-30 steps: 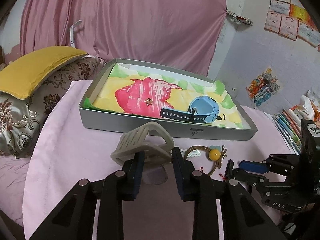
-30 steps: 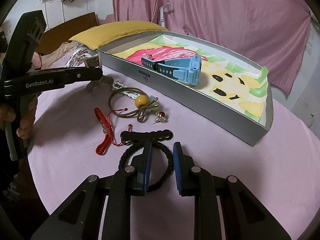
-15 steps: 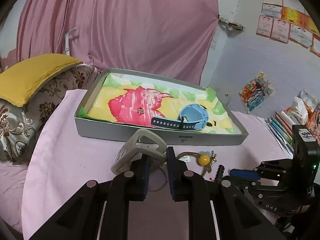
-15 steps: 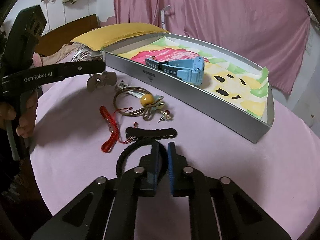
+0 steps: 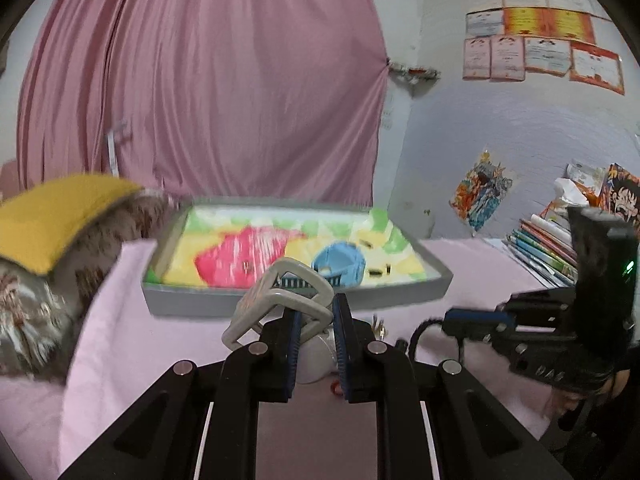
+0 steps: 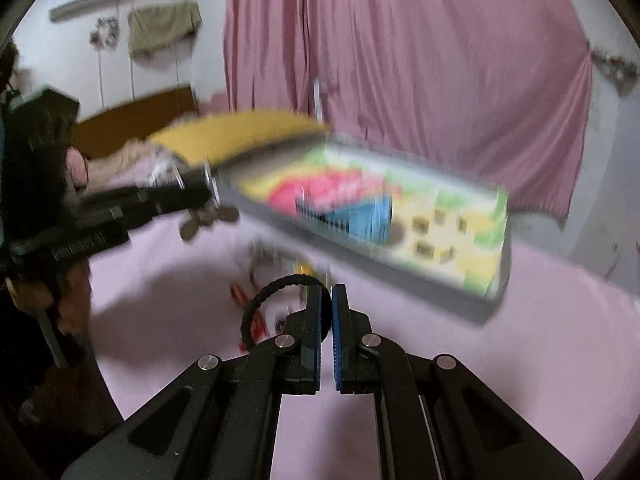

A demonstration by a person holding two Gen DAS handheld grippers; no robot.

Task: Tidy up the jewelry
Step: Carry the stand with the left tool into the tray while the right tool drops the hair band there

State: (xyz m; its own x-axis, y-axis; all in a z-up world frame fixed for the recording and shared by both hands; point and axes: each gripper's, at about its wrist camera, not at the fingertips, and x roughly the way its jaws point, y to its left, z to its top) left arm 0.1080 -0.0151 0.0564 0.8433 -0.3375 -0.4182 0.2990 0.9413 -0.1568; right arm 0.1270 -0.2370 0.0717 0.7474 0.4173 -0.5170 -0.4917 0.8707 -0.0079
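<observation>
Left claw [image 5: 314,330] clamped on grey watch band [image 5: 280,298], right claw [image 6: 326,310] pinching black cord bracelet [image 6: 272,292] — both raised before the grey tray [image 5: 280,306]

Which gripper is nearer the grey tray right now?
Left. The left gripper, shut on the beige bracelet, is close before the grey tray near its front wall. The right gripper, shut on the black braided band, sits farther back over the pink cloth.

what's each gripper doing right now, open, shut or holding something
Left gripper: shut on the grey watch band.
Right gripper: shut on the black braided bracelet.
</observation>
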